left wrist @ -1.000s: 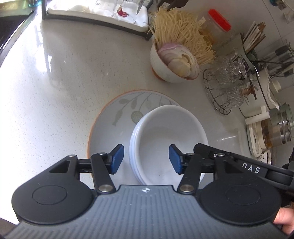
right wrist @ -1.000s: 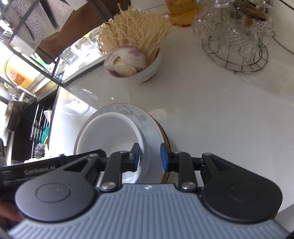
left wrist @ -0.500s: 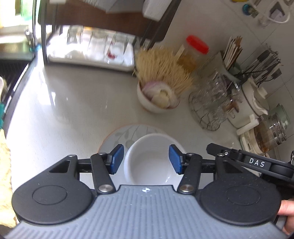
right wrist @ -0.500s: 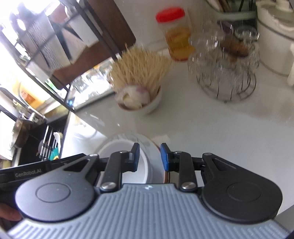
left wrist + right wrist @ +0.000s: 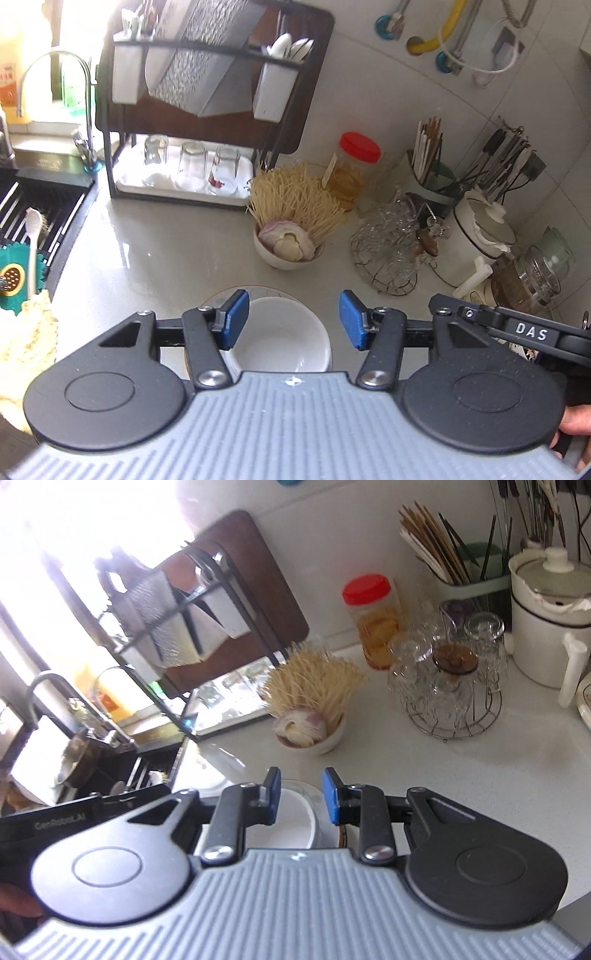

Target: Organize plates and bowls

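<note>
bowl (image 5: 282,336) stacked on plate (image 5: 218,295), below parted left gripper (image 5: 293,319)

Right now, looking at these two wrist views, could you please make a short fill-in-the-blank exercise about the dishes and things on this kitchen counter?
1. The white bowl sits on a patterned ____.
2. The jar behind the enoki mushrooms has a ____ lid.
3. The dish rack holds three upturned ____ on its lower tray.
4. Neither the left gripper nor the right gripper holds anything; their fingers are ____.

Missing words: plate; red; glasses; open
</note>
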`<state>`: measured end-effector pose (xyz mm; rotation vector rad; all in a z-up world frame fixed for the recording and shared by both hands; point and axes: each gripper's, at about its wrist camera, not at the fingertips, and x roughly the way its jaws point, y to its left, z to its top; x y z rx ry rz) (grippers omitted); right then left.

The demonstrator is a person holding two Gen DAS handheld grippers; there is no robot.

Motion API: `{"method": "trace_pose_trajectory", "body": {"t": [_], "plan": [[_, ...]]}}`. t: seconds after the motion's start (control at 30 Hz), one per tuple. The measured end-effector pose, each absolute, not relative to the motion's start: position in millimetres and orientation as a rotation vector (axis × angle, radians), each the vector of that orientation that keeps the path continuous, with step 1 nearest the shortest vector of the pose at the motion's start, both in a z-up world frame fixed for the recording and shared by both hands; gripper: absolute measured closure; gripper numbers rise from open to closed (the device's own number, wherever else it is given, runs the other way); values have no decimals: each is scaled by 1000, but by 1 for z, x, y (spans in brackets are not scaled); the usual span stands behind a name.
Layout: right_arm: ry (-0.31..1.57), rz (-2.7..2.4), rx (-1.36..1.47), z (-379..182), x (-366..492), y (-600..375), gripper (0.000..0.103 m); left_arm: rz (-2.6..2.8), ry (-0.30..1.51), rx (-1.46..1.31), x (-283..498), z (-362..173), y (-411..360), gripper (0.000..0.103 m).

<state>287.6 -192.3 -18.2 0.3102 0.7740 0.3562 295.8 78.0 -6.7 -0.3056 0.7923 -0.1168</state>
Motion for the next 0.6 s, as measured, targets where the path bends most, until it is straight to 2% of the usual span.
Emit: {"method": "trace_pose_trajectory", "body": {"t": [0.3, 0.6], "plan": [[716, 448, 291, 9, 246, -205, 74, -69, 675, -290, 225, 32, 45, 43], [696, 493, 284, 14, 210, -222, 74, -27, 649, -317, 173, 34, 32, 42]]}}
